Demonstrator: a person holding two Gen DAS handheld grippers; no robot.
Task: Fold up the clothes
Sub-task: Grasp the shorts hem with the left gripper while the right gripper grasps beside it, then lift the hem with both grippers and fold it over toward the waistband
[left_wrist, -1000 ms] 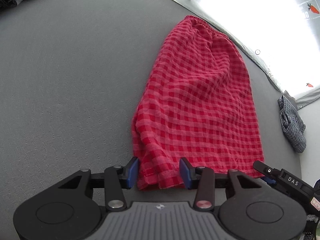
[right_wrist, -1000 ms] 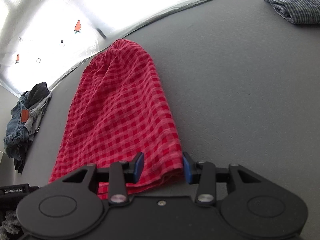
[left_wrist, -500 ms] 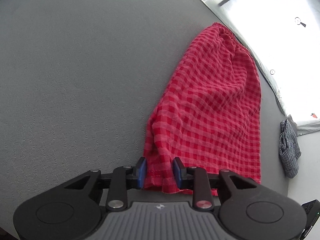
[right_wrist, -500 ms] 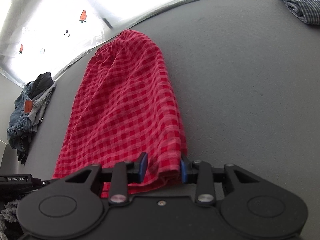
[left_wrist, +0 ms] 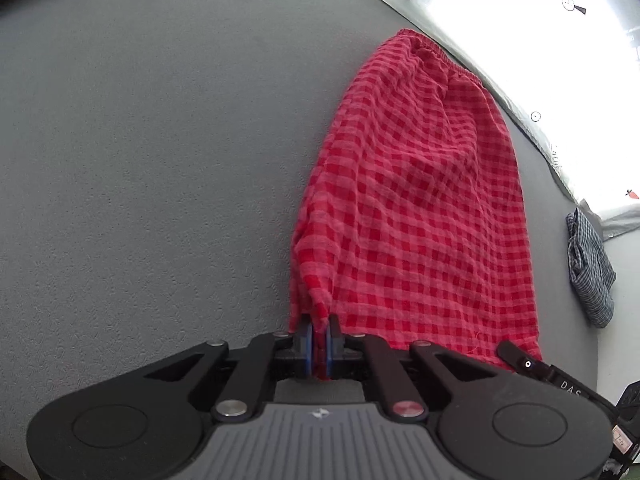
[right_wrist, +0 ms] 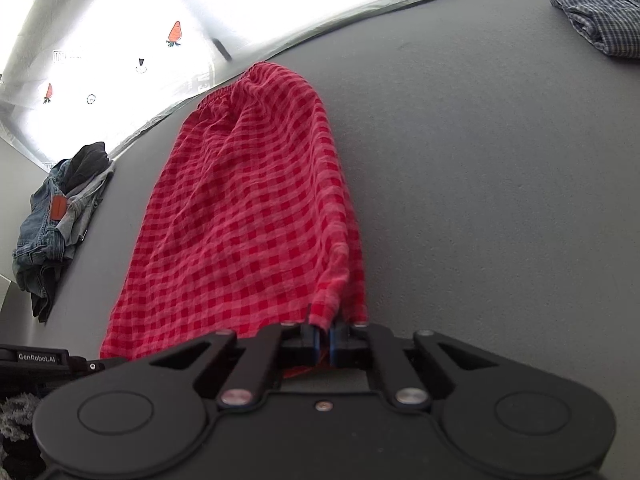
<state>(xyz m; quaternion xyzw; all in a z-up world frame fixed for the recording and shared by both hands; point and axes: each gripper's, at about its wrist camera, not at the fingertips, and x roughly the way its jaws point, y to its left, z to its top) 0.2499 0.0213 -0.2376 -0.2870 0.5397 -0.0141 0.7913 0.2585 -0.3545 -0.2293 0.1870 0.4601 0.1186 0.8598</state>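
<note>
- Grey textured matting point(left_wrist: 160, 160) fills the left wrist view, with an overexposed white sheet point(left_wrist: 540, 20) along its far right edge; the small printed marks on that sheet are mostly washed out.
- Red checked garment point(left_wrist: 420, 208) lies flat on the mat, gathered waistband at the far end, hem at the near end.
- Left gripper point(left_wrist: 318, 338) has its blue pads pressed together on the near left corner of the hem; the pinched cloth disappears between them.
- Blue plaid garment point(left_wrist: 590, 268) sits crumpled at the right edge, and the tip of the other tool point(left_wrist: 532, 364) pokes in at the near right, mostly cut off.
- From the right wrist view, the same mat point(right_wrist: 500, 180) and bright sheet point(right_wrist: 120, 20) appear, with carrot prints legible on the sheet.
- Right gripper point(right_wrist: 323, 338) is clamped on the near right corner of the red garment point(right_wrist: 248, 220), cloth bunched up at the pads and the hem behind them hidden by the tool body.
- Pile of jeans and dark clothes point(right_wrist: 60, 216) sits at the mat's left edge; the plaid garment point(right_wrist: 596, 12) lies far right, partly cut off.
</note>
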